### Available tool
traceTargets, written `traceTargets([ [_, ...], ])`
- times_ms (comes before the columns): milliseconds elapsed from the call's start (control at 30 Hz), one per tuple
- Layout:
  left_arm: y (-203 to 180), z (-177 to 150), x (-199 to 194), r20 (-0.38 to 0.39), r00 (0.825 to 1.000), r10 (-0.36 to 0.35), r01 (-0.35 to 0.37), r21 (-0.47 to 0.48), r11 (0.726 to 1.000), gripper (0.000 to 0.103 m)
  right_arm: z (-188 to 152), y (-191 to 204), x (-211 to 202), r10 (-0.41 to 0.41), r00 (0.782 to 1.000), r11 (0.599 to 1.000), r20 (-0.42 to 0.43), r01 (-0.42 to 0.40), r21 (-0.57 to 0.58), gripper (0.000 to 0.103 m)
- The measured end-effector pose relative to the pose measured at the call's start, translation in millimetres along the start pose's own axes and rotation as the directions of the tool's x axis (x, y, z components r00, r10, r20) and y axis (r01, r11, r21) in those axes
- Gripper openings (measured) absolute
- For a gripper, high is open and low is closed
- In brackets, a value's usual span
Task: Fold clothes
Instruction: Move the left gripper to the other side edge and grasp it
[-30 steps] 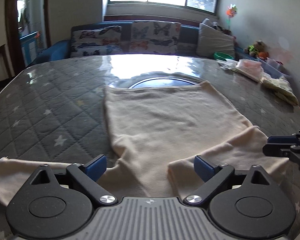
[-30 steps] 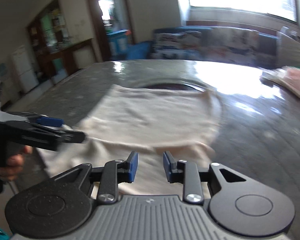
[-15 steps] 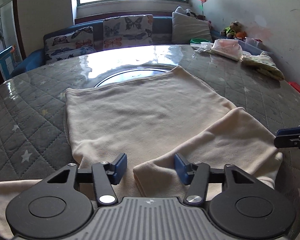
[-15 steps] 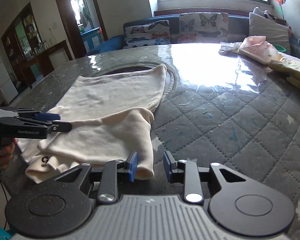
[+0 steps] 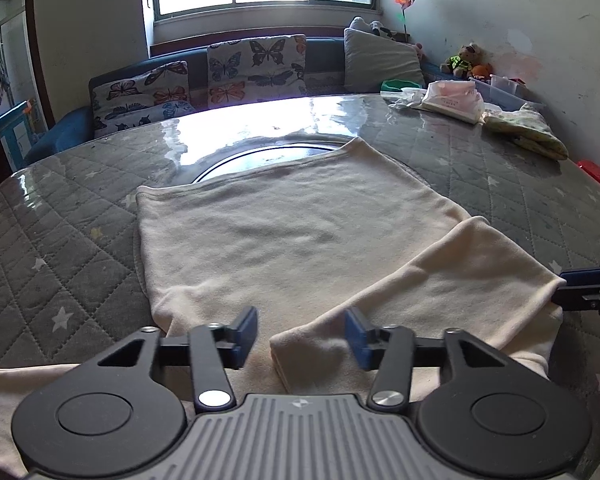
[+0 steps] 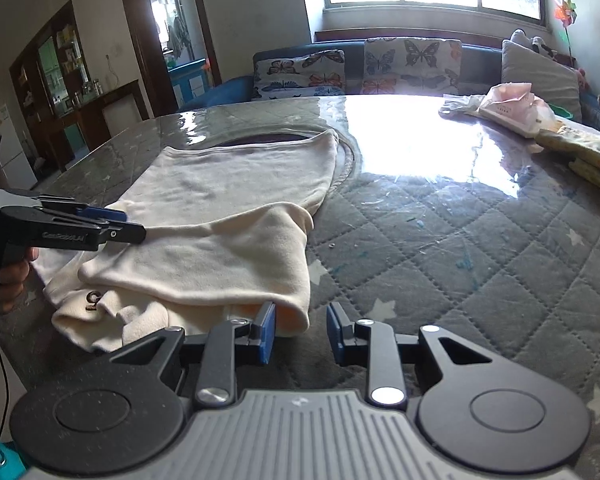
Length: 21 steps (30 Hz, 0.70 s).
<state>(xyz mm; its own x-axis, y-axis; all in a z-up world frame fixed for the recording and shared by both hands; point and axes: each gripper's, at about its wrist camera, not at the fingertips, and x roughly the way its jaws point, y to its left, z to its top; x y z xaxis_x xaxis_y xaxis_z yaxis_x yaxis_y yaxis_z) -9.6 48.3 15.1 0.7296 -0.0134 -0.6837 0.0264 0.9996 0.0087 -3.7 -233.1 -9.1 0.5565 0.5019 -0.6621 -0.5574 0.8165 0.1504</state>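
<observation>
A cream garment (image 5: 292, 248) lies at the tabletop's (image 5: 60, 232) near edge, 1 sleeve (image 5: 440, 292) folded across it. The left gripper (image 5: 302, 334) and right gripper (image 6: 300, 334) are both spread and hold nothing. Folded clothes (image 5: 524, 132) and a bag (image 5: 452, 100) sit at the far right corner, well apart.

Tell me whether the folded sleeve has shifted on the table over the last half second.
No. In the left wrist view the folded sleeve keeps its place against the round inset in the table; only the camera has shifted.
</observation>
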Motion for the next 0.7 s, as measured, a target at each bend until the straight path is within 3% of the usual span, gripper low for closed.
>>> traceTargets([
  [167,0,-2,2,-0.010,1.000,-0.014,0.014,0.000,1.000,0.056,-2,4,6,-0.030,0.999,0.999,0.011,0.031,-0.023,0.016],
  [267,0,-4,4,-0.012,1.000,-0.020,0.020,-0.006,1.000,0.040,-3,4,5,-0.047,0.999,0.998,0.020,0.048,-0.037,0.008],
  [400,1,-1,1,-0.005,1.000,-0.025,0.024,-0.014,1.000,0.019,-5,8,-1,-0.068,0.997,0.996,0.040,0.070,-0.063,0.004],
  [600,5,6,-13,0.043,0.999,-0.023,0.024,-0.020,1.000,0.017,-7,24,-16,-0.136,0.988,0.975,0.079,0.147,-0.165,0.002],
  [700,7,3,-3,-0.005,1.000,-0.015,0.015,-0.026,1.000,0.017,-14,24,-13,-0.134,0.990,0.976,0.051,0.141,-0.167,0.002],
])
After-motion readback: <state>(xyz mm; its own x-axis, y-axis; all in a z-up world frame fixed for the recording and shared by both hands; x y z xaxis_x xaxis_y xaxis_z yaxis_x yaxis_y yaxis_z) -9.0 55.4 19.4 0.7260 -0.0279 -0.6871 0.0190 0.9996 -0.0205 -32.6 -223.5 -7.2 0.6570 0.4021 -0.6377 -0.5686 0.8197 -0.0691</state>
